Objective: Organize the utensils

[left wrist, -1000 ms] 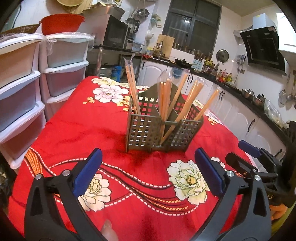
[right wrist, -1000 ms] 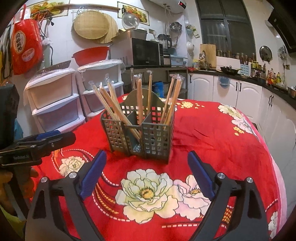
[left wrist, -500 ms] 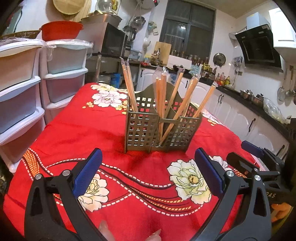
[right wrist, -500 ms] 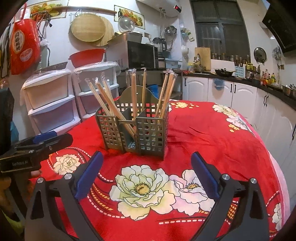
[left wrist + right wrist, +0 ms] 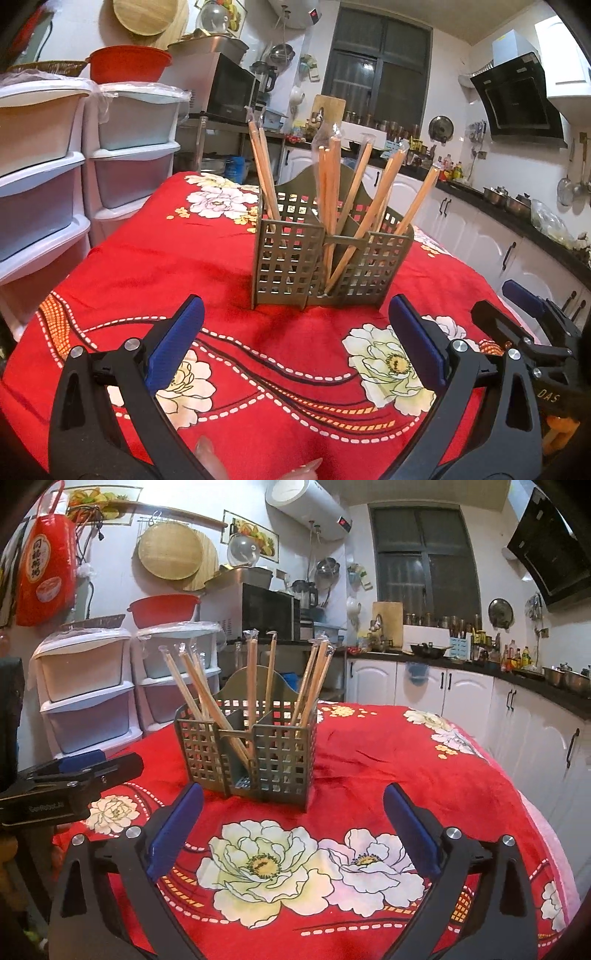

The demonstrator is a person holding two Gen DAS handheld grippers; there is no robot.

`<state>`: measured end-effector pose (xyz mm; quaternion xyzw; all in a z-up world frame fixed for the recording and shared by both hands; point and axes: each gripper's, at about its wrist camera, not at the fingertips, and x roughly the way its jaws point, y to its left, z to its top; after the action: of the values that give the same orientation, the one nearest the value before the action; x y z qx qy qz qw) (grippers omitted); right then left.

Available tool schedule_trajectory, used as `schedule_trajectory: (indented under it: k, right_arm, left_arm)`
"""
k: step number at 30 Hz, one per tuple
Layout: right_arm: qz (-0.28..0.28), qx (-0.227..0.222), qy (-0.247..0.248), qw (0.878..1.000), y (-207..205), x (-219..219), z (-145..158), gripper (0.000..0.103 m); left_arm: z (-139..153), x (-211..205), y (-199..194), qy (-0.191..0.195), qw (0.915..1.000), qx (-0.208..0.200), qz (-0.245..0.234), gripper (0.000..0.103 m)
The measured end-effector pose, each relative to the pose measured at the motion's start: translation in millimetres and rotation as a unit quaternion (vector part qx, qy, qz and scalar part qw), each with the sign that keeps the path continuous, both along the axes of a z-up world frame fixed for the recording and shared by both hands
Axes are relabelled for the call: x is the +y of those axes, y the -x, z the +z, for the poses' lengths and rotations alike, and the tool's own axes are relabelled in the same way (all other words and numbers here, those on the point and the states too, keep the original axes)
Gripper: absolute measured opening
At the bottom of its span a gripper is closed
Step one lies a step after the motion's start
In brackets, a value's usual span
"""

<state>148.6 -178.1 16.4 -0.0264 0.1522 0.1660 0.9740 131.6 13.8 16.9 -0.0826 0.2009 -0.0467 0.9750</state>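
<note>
A grey-green lattice utensil caddy (image 5: 295, 266) (image 5: 280, 757) stands upright on the red floral tablecloth (image 5: 147, 266) (image 5: 406, 760). Several wrapped wooden chopsticks (image 5: 328, 192) (image 5: 251, 679) stand tilted in its compartments. My left gripper (image 5: 295, 343) is open and empty, hovering over the cloth in front of the caddy. My right gripper (image 5: 291, 823) is open and empty, also short of the caddy. Each gripper shows in the other's view: the right one at the right edge (image 5: 532, 314), the left one at the left edge (image 5: 74, 775).
White plastic drawer units (image 5: 55, 173) (image 5: 88, 698) stand left of the table. Kitchen counters and cabinets (image 5: 498, 229) (image 5: 480, 690) run along the back and right. A microwave (image 5: 266, 613) sits behind the caddy.
Both grippers have tilted upward and sunk lower toward the cloth, so the caddy sits lower in view and more wall shows. The caddy and chopsticks have not moved. Both grippers stayed open.
</note>
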Motion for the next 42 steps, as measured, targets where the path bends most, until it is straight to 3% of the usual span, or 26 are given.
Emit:
schedule_trajectory:
  k: [42]
  right_arm:
    - [-0.005,0.019,0.001,1.000,-7.0,2.5,-9.2,0.096]
  left_arm:
    - [-10.3,5.4,-4.5,-0.001,0.9999,0.001,0.014,0.092]
